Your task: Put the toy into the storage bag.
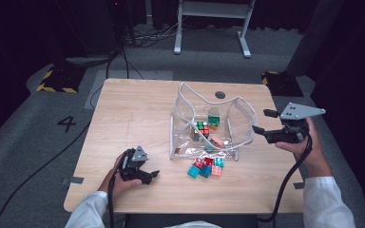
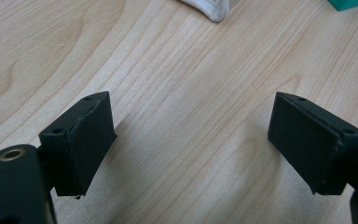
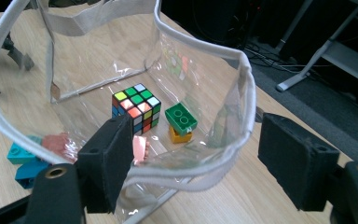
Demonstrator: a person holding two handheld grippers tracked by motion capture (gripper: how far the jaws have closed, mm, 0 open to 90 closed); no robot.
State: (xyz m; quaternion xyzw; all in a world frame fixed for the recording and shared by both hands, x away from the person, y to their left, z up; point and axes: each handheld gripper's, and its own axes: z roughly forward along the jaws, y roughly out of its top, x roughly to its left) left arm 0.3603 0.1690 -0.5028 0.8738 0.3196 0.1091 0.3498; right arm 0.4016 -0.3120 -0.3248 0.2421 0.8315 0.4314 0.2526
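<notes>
The right gripper [image 3: 196, 172] has its jaws spread wide, and the white-trimmed rim of the clear plastic bag [image 3: 233, 53] passes between them: one jaw sits inside the bag's mouth, the other outside its wall, neither pressing on it. In the high view this right gripper [image 1: 260, 122] is at the bag's right side, off the surface, in the person's right hand [image 1: 304, 145].

Inside the bag [image 1: 183, 114], seen along the right jaws, a Rubik's cube [image 3: 136, 106] stands on the bag's floor. Just beside it a green building brick [image 3: 181, 116] sits on top of a yellow brick [image 3: 179, 136]. A pink brick [image 3: 141, 149] lies in the bag near the inner jaw.

Outside the bag, by its front edge, a small cluster of loose bricks [image 1: 206, 166] lies on the surface: teal, red and pink pieces, close together. Two teal bricks [image 3: 22, 163] of that cluster show through the bag's wall in the right gripper view.

The left gripper [image 2: 191, 140] also has its jaws wide apart, with bare wood between them and nothing held. In the high view the left gripper [image 1: 149, 175] is low over the wooden surface [image 1: 133, 114], to the left of the bag's front corner and well apart from the loose bricks, in the person's left hand [image 1: 119, 185]. A corner of the bag's white trim [image 2: 209, 9] shows beyond its jaws.
</notes>
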